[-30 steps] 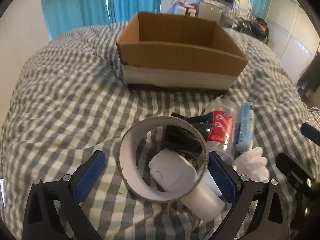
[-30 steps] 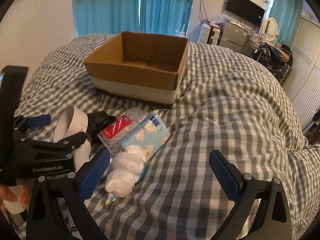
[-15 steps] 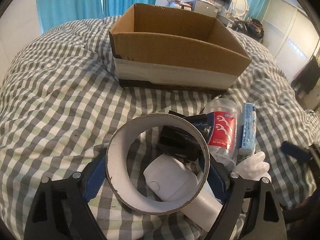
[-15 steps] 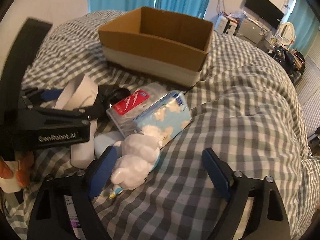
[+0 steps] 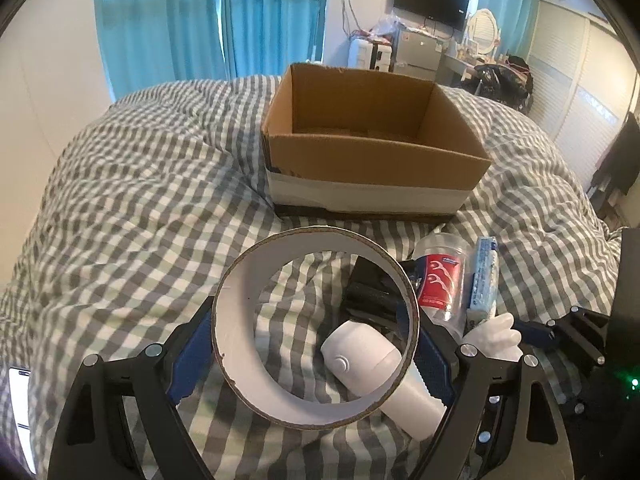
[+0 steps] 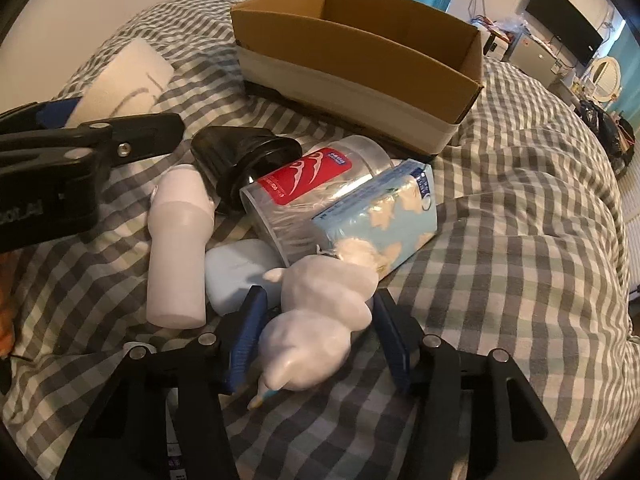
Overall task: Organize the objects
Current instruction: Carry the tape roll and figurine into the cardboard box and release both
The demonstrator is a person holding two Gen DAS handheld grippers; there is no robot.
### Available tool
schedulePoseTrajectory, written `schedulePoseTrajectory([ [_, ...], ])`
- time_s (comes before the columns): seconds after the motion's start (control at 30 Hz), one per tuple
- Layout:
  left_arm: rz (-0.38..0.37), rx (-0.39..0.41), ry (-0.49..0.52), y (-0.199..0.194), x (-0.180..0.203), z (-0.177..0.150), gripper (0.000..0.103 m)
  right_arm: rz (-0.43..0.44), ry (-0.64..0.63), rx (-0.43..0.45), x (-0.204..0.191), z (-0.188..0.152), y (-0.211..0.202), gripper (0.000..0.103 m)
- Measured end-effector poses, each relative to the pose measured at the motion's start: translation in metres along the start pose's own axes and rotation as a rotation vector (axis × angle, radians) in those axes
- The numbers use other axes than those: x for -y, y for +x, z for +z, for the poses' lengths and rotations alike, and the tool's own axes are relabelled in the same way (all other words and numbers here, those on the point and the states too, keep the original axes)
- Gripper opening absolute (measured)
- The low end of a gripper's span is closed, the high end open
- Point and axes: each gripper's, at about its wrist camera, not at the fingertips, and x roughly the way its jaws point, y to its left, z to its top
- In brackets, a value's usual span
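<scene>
Pick-up step: the left gripper [image 5: 314, 354] grasps the tape ring [image 5: 316, 360] above the bed [image 5: 140, 220], while the right gripper [image 6: 320, 344] straddles the white toy [image 6: 320, 320], pads close on both sides, contact uncertain. Judged next move: carry the ring over the empty box [image 5: 372, 148] and release it; grip the toy firmly first. Legible writing: partial "GenRobot.AI" lettering on the left gripper; the jar [image 6: 316, 184] label's print is unreadable.

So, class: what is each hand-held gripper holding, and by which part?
Left hand-held gripper: shut on the tape ring, pads on its outer sides. Right hand-held gripper: straddling the white plush toy's body; contact unclear.
</scene>
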Motion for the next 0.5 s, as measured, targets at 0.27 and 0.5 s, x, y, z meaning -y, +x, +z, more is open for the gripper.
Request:
schedulePoseTrajectory([
  [0.27, 0.026, 0.064, 0.029, -0.032, 0.004, 0.0, 0.089, -0.024, 0.056, 0.105, 0.01, -0.001, -0.034, 0.054],
  [0.5, 0.042, 0.112, 0.045, -0.056, 0.007, 0.004, 0.089, -0.015, 0.086, 0.179, 0.014, 0.005, -0.064, 0.054],
])
